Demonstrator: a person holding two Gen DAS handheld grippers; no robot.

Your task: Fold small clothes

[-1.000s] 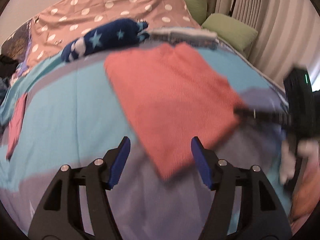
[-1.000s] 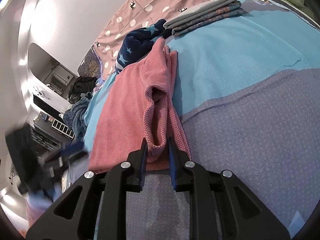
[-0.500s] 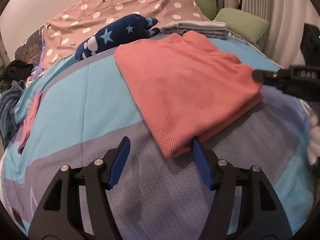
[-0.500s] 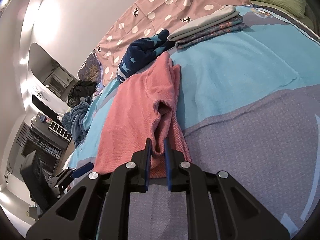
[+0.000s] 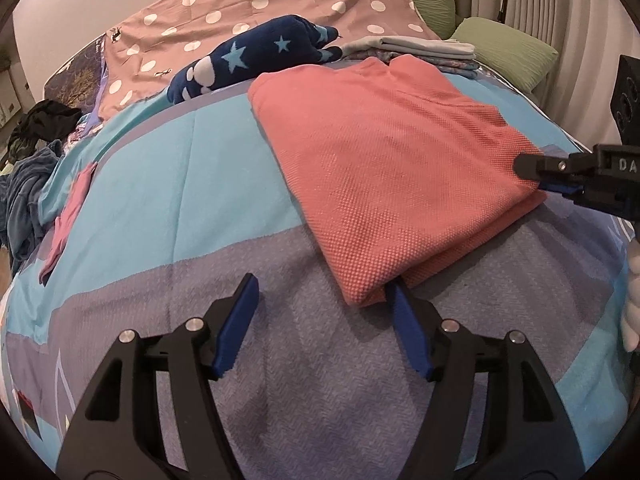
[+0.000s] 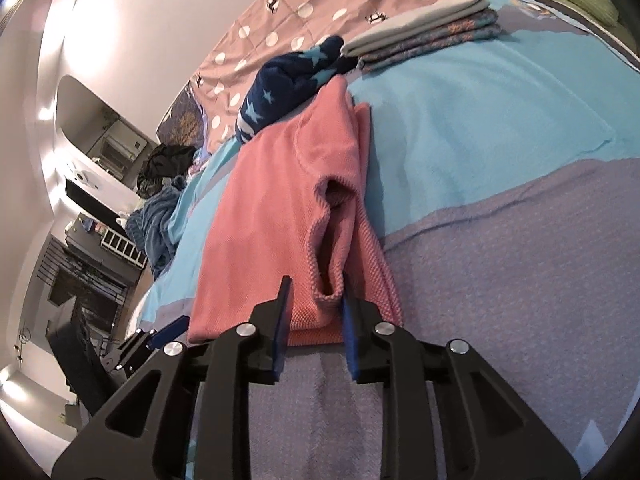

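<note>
A coral-pink knit garment (image 5: 384,160) lies folded double on the blue and purple bedspread (image 5: 168,168). My left gripper (image 5: 320,300) is open and empty, its right finger beside the garment's near corner. My right gripper (image 6: 314,316) is open, its blue pads on either side of the garment's folded edge (image 6: 280,208) without pinching it. The right gripper also shows at the garment's right edge in the left wrist view (image 5: 560,176).
A navy star-print garment (image 5: 256,56) and a stack of folded clothes (image 5: 416,48) lie behind the pink one. Green pillows (image 5: 508,48) are at the back right. A small pink cloth (image 5: 68,216) and dark clothes (image 5: 24,184) lie at the bed's left edge.
The right gripper was shut on the garment's folded edge and has opened, letting it go. The garment now lies flat. The left gripper stayed open and drew back a little.
</note>
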